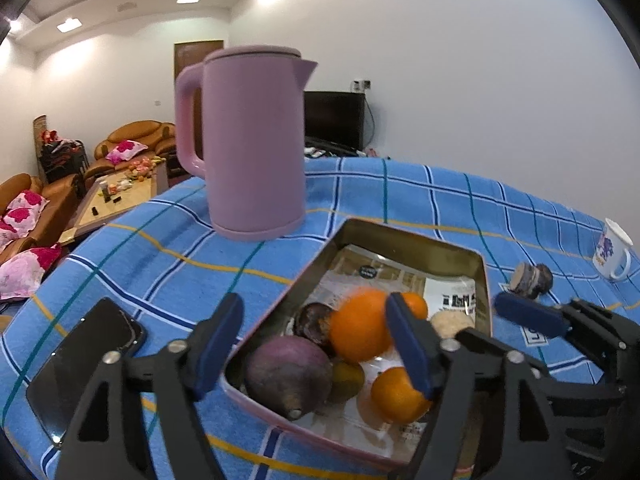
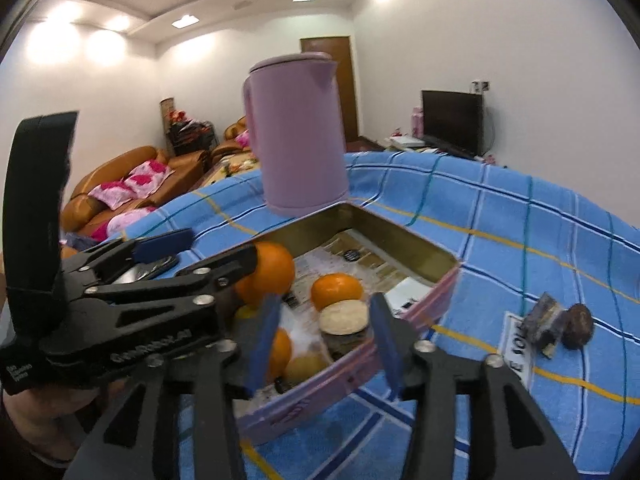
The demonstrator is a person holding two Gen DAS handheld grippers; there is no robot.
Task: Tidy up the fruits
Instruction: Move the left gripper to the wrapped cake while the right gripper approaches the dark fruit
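Orange fruits, three of them, lie in the tin point(image 1: 404, 240) with two dark purple ones. Left gripper point(image 1: 316, 344) hangs wide open and empty over its near left corner; the largest orange point(image 1: 358, 330) sits between its fingers. Right gripper point(image 2: 324, 340), open and empty, hovers at the tin's near right edge.

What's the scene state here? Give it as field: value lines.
surface: table under a blue plaid cloth
container: open pink tin, paper-lined
in tin: oranges, large purple fruit, dark round fruit, pale round item
outside tin: dark round item on the cloth, right of the tin
behind tin: pink kettle, upright
other: phone, mug
left gripper: open, empty, over the tin
right gripper: open, empty, at the tin's near end
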